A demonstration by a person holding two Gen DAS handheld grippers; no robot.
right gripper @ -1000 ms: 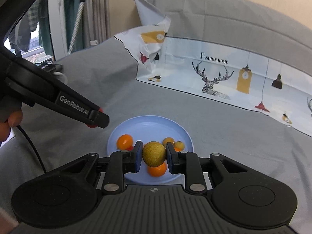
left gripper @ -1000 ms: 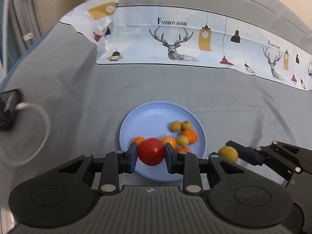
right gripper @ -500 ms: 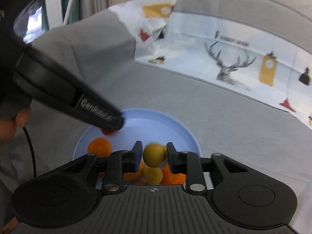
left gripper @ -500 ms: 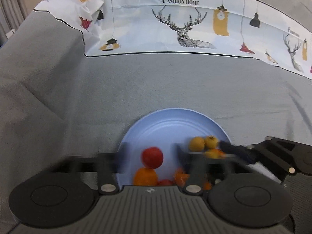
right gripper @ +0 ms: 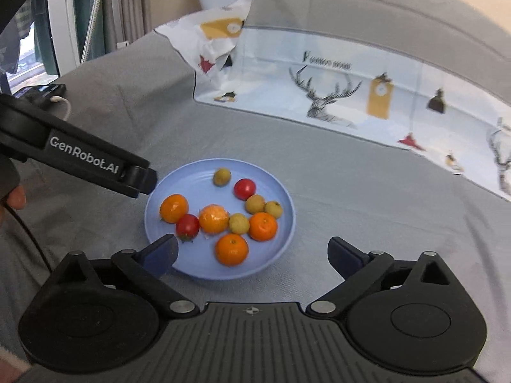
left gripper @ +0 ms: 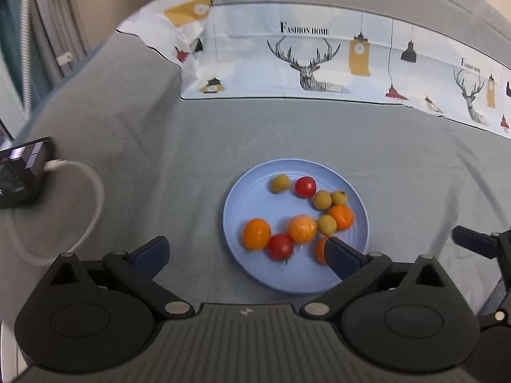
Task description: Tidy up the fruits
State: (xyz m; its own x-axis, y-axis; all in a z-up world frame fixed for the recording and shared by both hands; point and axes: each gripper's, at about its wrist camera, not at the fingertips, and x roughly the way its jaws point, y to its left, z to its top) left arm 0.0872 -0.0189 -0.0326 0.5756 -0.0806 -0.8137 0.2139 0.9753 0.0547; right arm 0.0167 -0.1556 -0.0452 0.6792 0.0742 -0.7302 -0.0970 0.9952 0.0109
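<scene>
Blue plate of fruit, left gripper and right gripper hovering near (both spread wide, holding nothing)

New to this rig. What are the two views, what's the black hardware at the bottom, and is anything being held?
No robot arm here: a person holds a two-finger gripper in each hand, each carrying a fisheye camera looking along its fingers. The left gripper fills the bottom of the left wrist view; the right gripper fills the right wrist view. Both stand open and hold nothing. On the grey cloth sits a round light-blue plate with four oranges, two red tomatoes and four small yellow-green fruits. A deer-print sheet lies behind it.
</scene>
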